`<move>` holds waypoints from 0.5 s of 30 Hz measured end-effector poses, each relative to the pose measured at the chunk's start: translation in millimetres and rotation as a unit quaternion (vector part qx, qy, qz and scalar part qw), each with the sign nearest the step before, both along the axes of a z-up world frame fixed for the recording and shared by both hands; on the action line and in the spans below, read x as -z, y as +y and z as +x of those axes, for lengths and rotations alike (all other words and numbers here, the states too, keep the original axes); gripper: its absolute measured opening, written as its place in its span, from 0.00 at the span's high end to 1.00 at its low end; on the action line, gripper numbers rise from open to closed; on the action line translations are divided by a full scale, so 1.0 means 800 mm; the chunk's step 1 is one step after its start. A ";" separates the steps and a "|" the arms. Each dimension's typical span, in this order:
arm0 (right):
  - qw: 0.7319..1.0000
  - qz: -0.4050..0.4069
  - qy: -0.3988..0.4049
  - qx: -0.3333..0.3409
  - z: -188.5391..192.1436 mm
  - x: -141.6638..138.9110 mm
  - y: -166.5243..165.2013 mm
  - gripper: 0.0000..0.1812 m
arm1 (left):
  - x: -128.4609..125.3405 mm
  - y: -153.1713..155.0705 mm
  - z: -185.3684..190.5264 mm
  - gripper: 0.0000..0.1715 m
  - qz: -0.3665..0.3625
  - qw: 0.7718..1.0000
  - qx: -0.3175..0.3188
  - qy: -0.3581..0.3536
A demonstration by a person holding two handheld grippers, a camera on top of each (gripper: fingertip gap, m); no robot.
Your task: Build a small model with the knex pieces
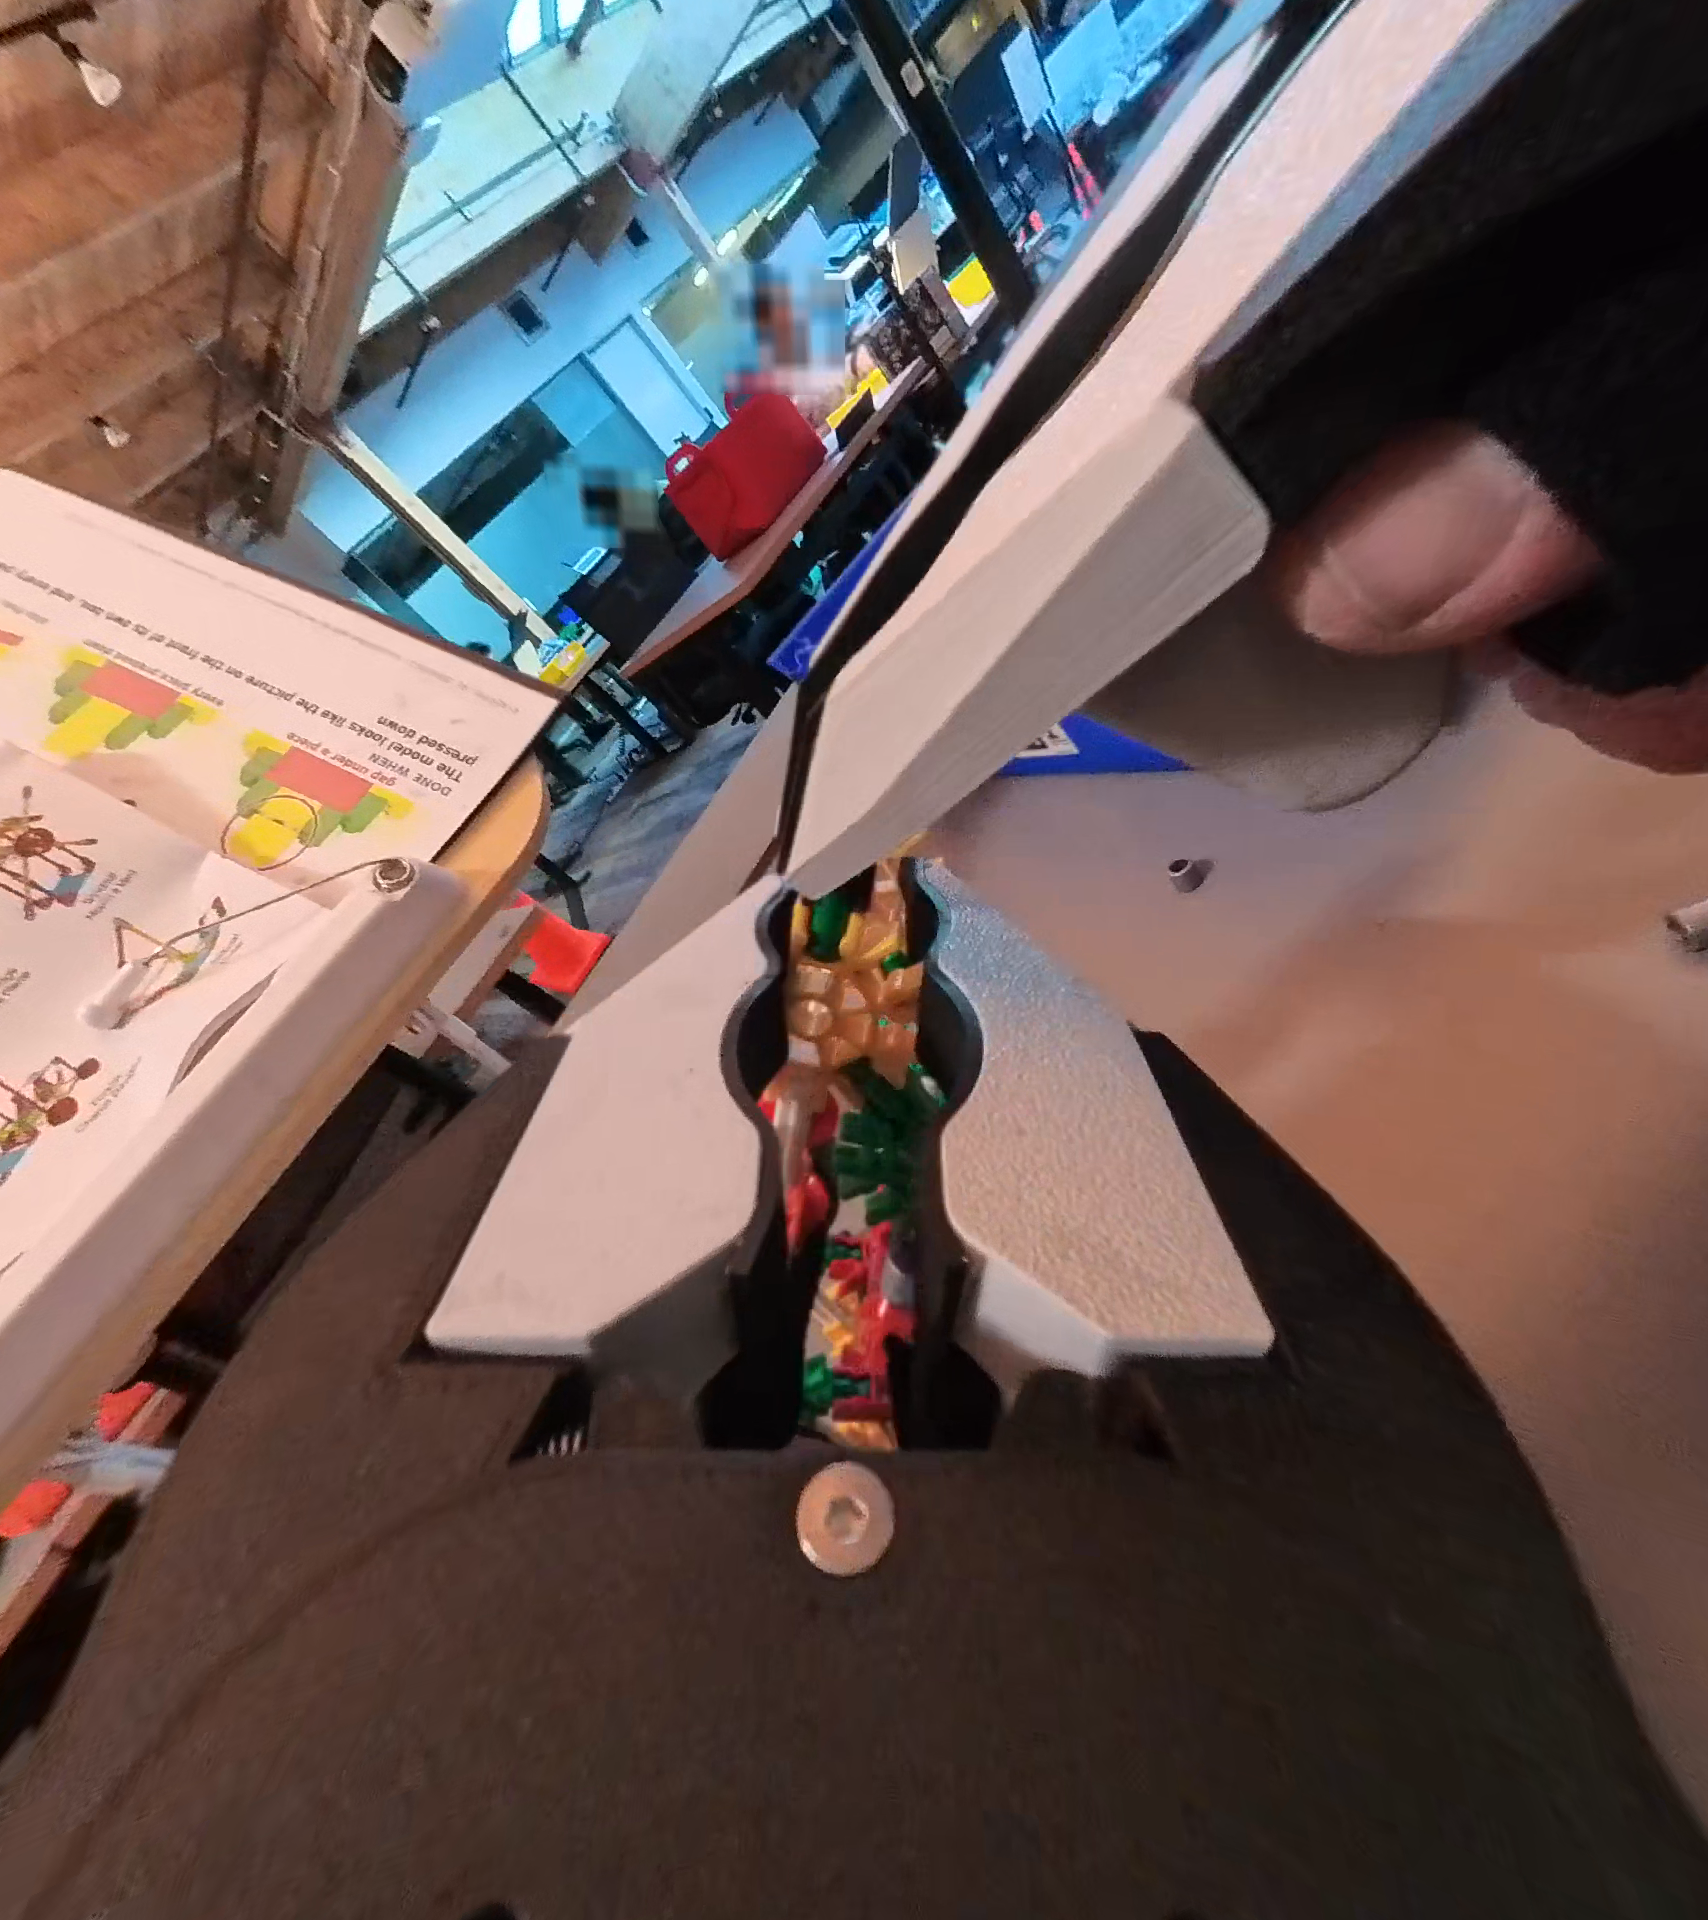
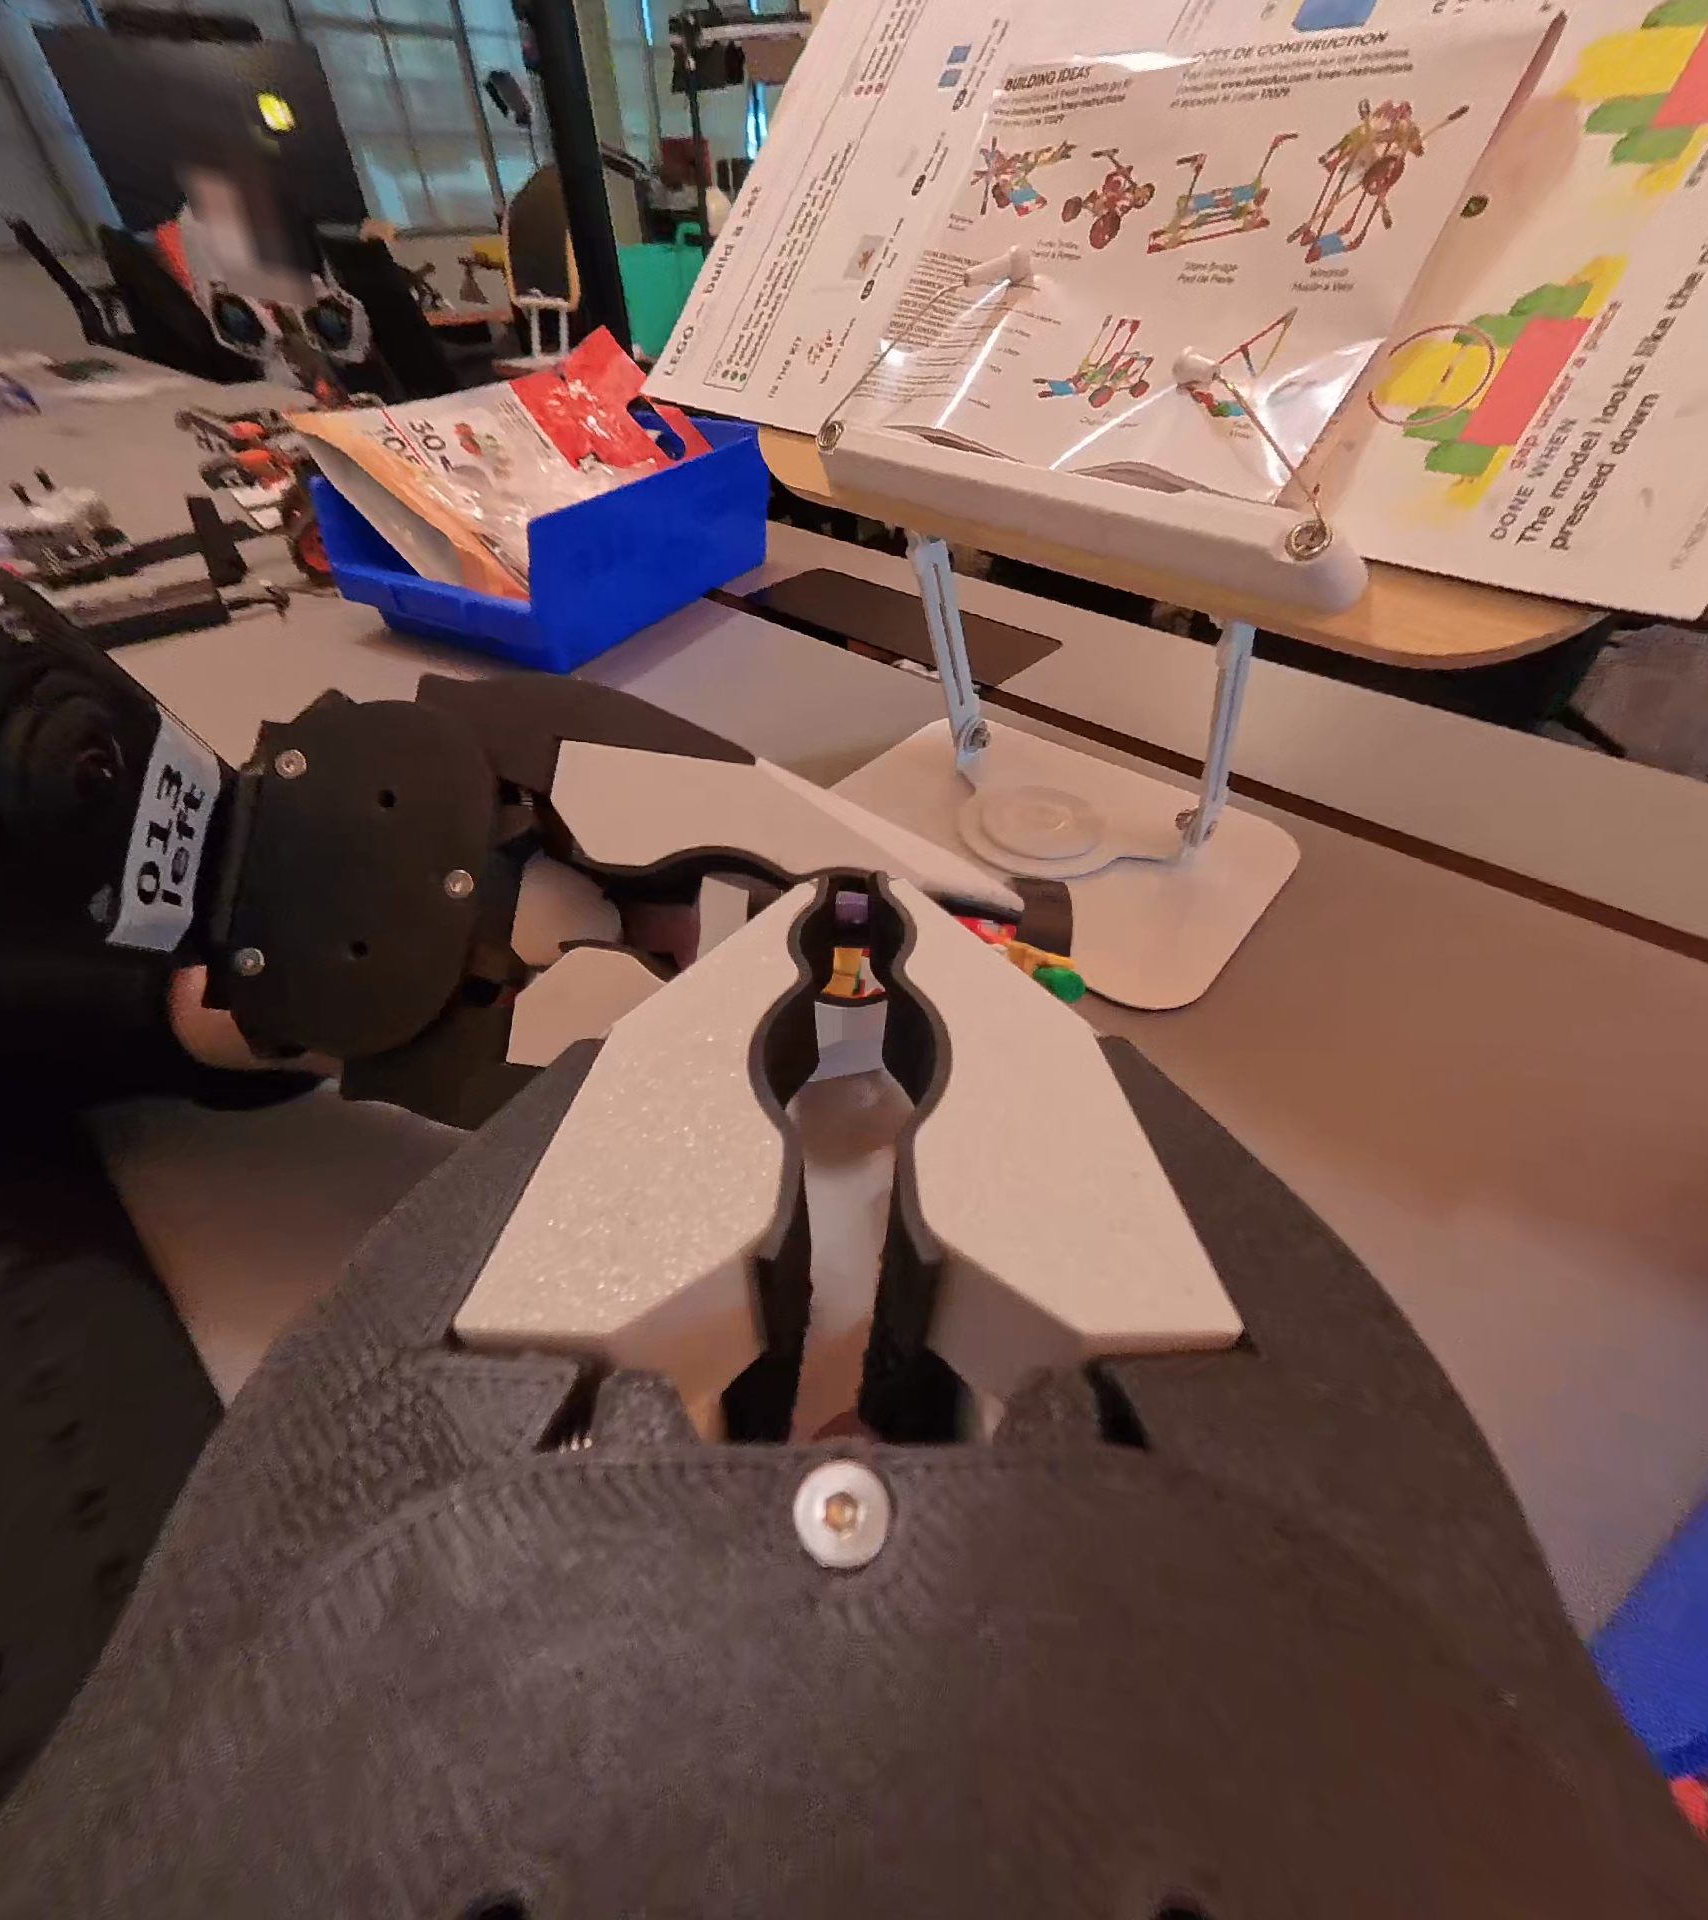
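Small purple piece sits between the tips of the right gripper; its jaws are almost together and close upon the piece, low over the grey table; more coloured pieces lie just beside, near the foot of a white stand with instruction sheets; the left gripper meets it tip to tip, jaws drawn together; what they hold, I cannot tell; a blue bin stands farther back.

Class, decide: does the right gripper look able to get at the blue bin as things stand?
Probably not directly. The left gripper lies across the path from the right gripper to the blue bin, so it would need to go round.
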State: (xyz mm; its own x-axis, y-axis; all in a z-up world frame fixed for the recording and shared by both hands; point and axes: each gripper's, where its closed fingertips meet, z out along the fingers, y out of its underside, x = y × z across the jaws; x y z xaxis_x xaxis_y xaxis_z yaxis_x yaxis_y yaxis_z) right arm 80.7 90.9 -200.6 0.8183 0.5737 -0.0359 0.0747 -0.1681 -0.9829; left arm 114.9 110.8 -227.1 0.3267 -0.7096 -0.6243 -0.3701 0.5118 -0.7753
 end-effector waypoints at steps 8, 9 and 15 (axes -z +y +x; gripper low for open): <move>0.972 -0.051 0.198 -0.114 -0.004 -0.008 -0.009 0.98 | -0.006 -0.012 0.001 0.90 -0.028 0.997 0.048 -0.050; 0.964 -0.057 0.223 -0.132 -0.005 -0.010 -0.010 0.98 | -0.007 -0.014 0.001 0.90 -0.030 0.996 0.053 -0.059; 0.919 -0.074 0.316 -0.222 -0.019 -0.026 -0.024 0.98 | -0.023 -0.032 -0.003 0.91 -0.062 0.985 0.111 -0.116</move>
